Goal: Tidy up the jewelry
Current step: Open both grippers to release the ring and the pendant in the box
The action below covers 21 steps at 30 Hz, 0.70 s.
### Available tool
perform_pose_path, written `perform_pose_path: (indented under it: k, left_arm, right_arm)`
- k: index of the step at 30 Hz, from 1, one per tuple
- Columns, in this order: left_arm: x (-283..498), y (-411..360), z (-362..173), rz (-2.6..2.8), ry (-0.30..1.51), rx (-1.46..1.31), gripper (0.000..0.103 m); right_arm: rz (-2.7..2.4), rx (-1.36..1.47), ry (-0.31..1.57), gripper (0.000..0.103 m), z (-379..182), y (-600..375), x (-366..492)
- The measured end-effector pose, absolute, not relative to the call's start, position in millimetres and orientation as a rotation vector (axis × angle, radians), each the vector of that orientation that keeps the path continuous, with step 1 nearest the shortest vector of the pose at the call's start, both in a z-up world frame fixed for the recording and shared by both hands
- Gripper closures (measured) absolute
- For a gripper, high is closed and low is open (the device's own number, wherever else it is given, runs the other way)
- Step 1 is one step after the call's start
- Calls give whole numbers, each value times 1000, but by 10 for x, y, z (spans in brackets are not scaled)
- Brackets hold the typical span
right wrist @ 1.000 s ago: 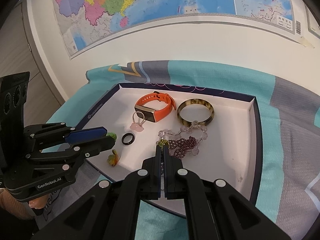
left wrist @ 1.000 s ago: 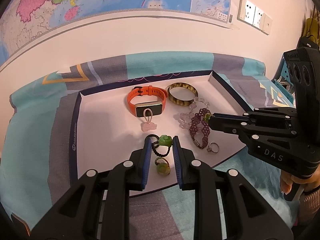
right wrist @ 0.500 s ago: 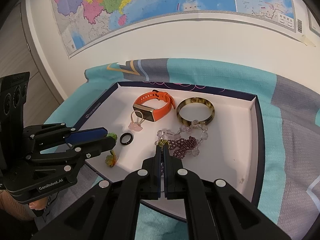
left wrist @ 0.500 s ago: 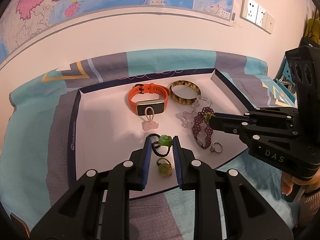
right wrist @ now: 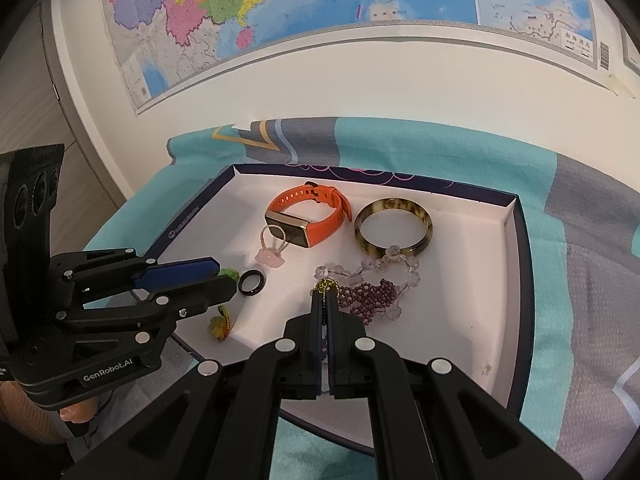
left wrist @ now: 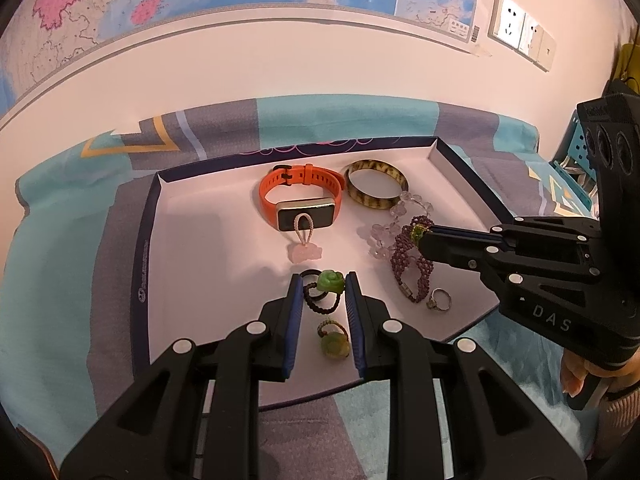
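A white tray [left wrist: 200, 240] with a dark rim holds the jewelry. My left gripper [left wrist: 323, 280] is shut on a green flower ring [left wrist: 330, 282] with a dark cord band, just above the tray's near part. A black ring [right wrist: 252, 283] lies behind it, and a second green ring [left wrist: 334, 342] lies between the fingers, lower down. My right gripper [right wrist: 325, 294] is shut on the gold-green clasp of a purple beaded bracelet [right wrist: 368, 296], whose beads trail onto the tray. A clear bead bracelet [right wrist: 384, 264] is tangled with it.
An orange smart band [left wrist: 300, 196] with a pink charm [left wrist: 306, 252] and a mottled bangle [left wrist: 376, 188] lie at the tray's back. A silver ring [left wrist: 438, 300] sits near the front right. The tray rests on a teal and grey cloth [left wrist: 60, 260] against a wall.
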<state>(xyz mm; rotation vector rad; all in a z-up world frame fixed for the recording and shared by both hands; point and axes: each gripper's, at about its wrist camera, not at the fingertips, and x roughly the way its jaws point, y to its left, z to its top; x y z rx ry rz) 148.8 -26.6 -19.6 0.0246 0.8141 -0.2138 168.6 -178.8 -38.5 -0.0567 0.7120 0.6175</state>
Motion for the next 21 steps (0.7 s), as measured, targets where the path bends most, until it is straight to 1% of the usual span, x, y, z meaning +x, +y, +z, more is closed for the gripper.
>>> perform_pose_path:
  k: [5, 7, 8, 10, 13, 14, 16, 17, 18, 19, 20, 21]
  left_arm:
    - [1528, -284, -218, -215, 822, 21, 81]
    - [1529, -283, -236, -213, 825, 23, 80]
    - [1530, -279, -241, -214, 827, 22, 74]
    - [1514, -264, -235, -209, 820, 16, 65]
    - [1469, -245, -209, -214, 805, 11, 60]
    - [1454, -234, -198, -215, 800, 8, 55]
    - [1399, -215, -168, -213, 785, 8, 52]
    - [1363, -197, -145, -208, 776, 7, 48]
    - [1320, -176, -120, -206, 764, 3, 45]
    - [1268, -157, -95, -205, 752, 2, 44]
    - [1223, -137, -76, -201, 742, 4, 37]
    - [1185, -121, -63, -195, 735, 4, 32]
  right_arm:
    - [598, -51, 722, 101, -425, -1788, 1748]
    - [591, -48, 721, 99, -433, -1798, 1755]
    - [589, -44, 719, 97, -432, -1804, 1755]
    - [585, -33, 716, 97, -421, -1829, 1750]
    - [582, -23, 702, 94, -388, -1860, 1714]
    - [580, -23, 697, 90, -377, -1871, 1699]
    - [578, -15, 685, 83, -345, -1908, 1644]
    - [579, -14, 680, 81, -335, -1923, 1622]
    - [579, -12, 671, 75, -317, -1944, 1582]
    - [575, -11, 662, 64, -299, -1965, 1540]
    - [569, -12, 652, 51, -284, -1978, 1499]
    - [563, -12, 641, 46, -272, -1996, 1458]
